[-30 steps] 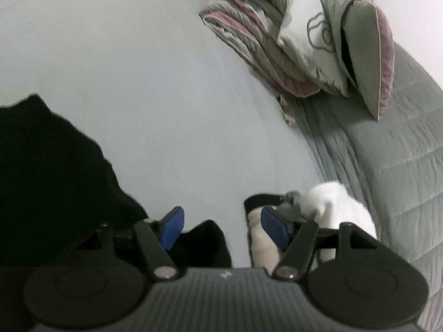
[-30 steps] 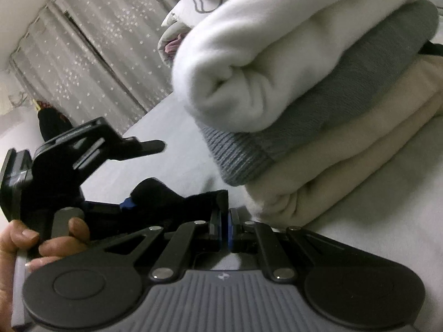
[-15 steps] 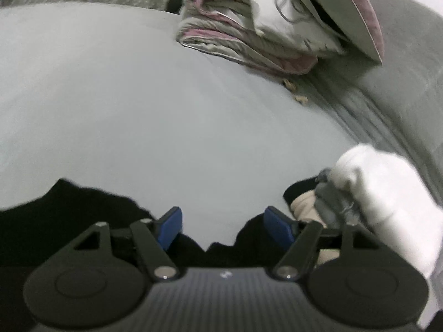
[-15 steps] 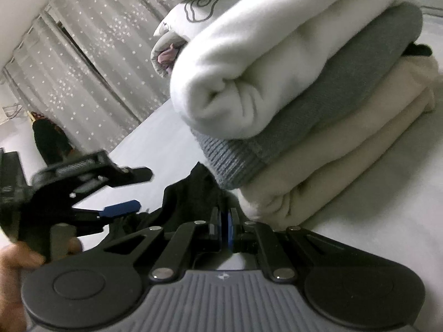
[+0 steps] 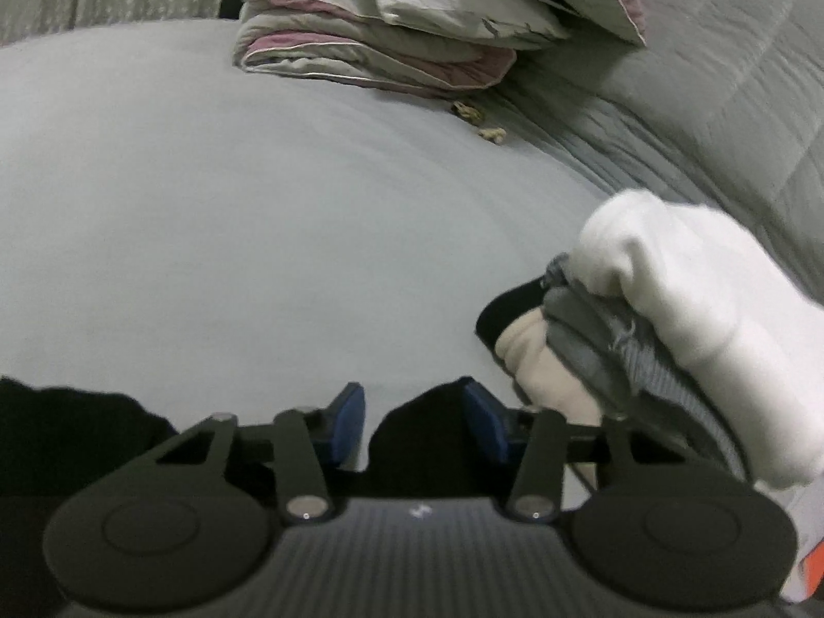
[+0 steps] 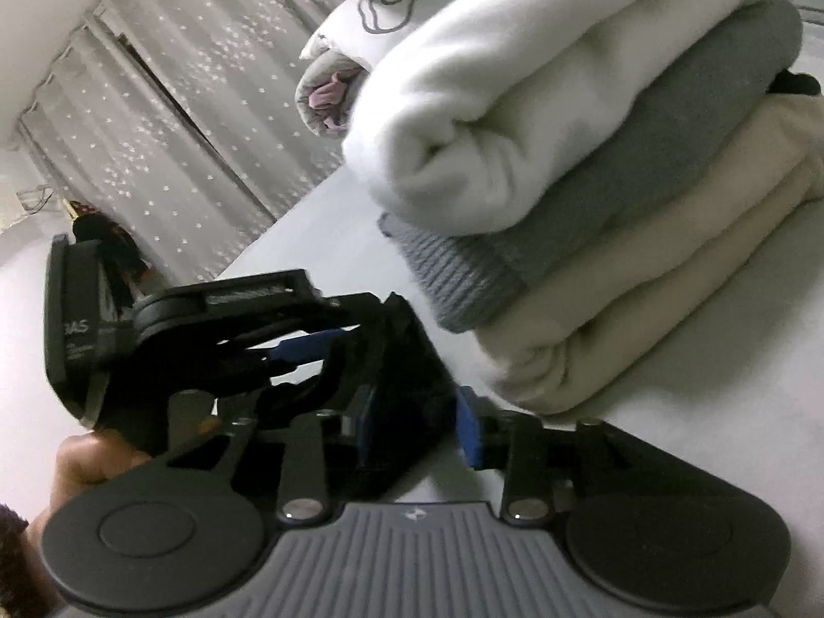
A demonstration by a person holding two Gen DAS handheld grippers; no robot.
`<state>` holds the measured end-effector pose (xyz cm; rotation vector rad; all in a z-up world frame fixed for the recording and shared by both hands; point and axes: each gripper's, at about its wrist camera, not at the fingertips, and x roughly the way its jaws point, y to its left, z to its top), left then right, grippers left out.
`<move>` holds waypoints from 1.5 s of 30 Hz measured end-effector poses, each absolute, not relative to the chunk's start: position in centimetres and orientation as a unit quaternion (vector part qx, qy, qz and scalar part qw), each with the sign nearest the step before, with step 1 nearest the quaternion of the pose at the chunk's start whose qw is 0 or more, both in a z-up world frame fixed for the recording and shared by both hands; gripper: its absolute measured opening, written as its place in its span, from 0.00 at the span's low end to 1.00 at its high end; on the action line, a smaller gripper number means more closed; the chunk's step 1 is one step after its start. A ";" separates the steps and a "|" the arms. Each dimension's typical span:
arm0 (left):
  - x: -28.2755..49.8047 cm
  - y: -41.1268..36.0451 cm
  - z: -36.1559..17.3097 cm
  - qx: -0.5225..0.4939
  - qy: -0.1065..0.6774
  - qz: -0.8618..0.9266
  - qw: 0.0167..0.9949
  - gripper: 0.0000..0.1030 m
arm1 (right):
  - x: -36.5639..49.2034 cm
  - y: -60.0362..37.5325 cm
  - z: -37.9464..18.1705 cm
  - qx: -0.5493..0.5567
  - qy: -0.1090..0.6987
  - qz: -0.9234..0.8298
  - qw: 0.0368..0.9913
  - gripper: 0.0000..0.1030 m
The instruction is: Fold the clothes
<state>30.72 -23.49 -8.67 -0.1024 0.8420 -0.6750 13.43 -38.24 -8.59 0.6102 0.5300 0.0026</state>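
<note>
A black garment (image 5: 77,427) lies on the grey bed sheet (image 5: 257,206) at the lower left of the left wrist view. A bunched fold of it (image 5: 417,438) rises between the blue pads of my left gripper (image 5: 414,422), which is open, with a sliver of sheet showing beside the left pad. In the right wrist view, my right gripper (image 6: 417,427) is open around the same black cloth (image 6: 412,391). The left gripper (image 6: 216,329), held by a hand (image 6: 92,463), sits just left of it.
A folded stack stands just right of the grippers: white top (image 6: 515,103), grey knit (image 6: 592,226), beige bottom (image 6: 644,309); also seen as the stack (image 5: 669,309). Rolled bedding (image 5: 412,15) and a grey quilt (image 5: 695,103) lie beyond. Curtains (image 6: 180,118) hang behind.
My right gripper has gone from shut to open around the black cloth. My left gripper's pads have narrowed and it has moved in beside the right gripper, onto the black fold.
</note>
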 end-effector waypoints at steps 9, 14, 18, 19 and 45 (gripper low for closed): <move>28.9 -24.0 -8.6 -0.069 0.337 -0.330 0.879 0.04 | 12.9 -37.2 -7.8 0.261 0.241 -0.028 0.934 0.07; 28.7 -25.6 -8.7 -0.099 0.320 -0.335 0.881 0.03 | 11.9 -35.8 -6.4 0.197 0.215 -0.080 0.953 0.06; 29.4 -26.3 -11.0 -0.095 0.351 -0.320 0.875 0.05 | 13.2 -36.2 -8.2 0.210 0.270 -0.081 0.936 0.06; 29.6 -26.1 -11.0 -0.105 0.353 -0.319 0.873 0.06 | 13.4 -36.5 -8.3 0.217 0.274 -0.080 0.933 0.06; 32.4 -6.9 -9.3 -0.113 0.357 -0.173 0.911 0.57 | 21.3 -32.5 -4.7 0.093 0.284 0.040 0.953 0.29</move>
